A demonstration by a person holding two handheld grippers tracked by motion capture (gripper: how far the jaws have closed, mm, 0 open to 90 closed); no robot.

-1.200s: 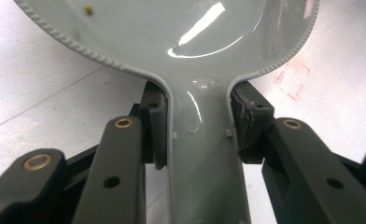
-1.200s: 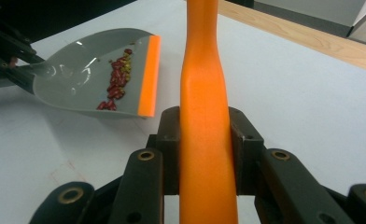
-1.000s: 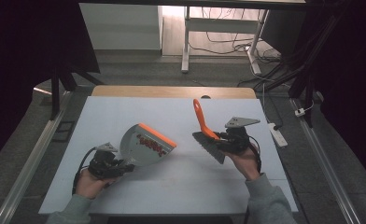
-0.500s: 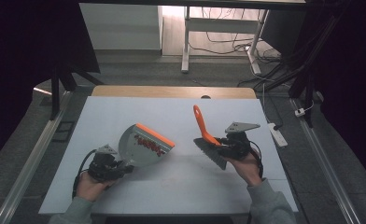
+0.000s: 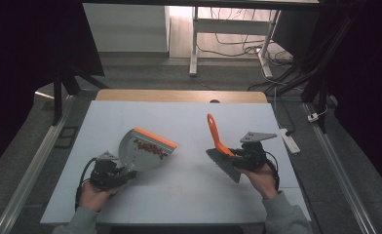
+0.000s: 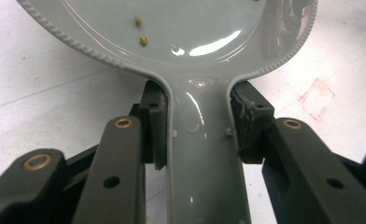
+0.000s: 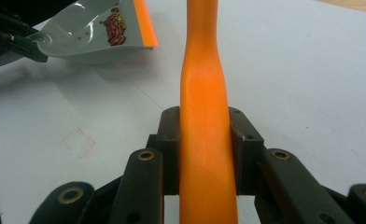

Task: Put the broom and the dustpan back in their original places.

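Note:
A grey dustpan (image 5: 143,152) with an orange lip is tilted up off the white table (image 5: 189,114), and red beans (image 5: 151,147) lie near its lip. My left gripper (image 5: 124,171) is shut on its grey handle (image 6: 202,154); both pads press the handle's sides, and two small yellow kernels (image 6: 144,41) lie in the pan. To the right, my right gripper (image 5: 234,155) is shut on the orange handle (image 7: 204,116) of a hand brush (image 5: 213,134), whose dark bristles (image 5: 224,165) rest by the table. The right gripper view has the dustpan (image 7: 78,35) ahead at the upper left.
A faint red square mark (image 7: 79,141) is drawn on the table between the two tools. A white power strip (image 5: 289,139) lies on the floor off the right edge. A desk frame (image 5: 195,44) and cables stand beyond the far edge.
The right hand has brought the brush slightly nearer to the person and a little lower. The left hand and the dustpan have stayed put.

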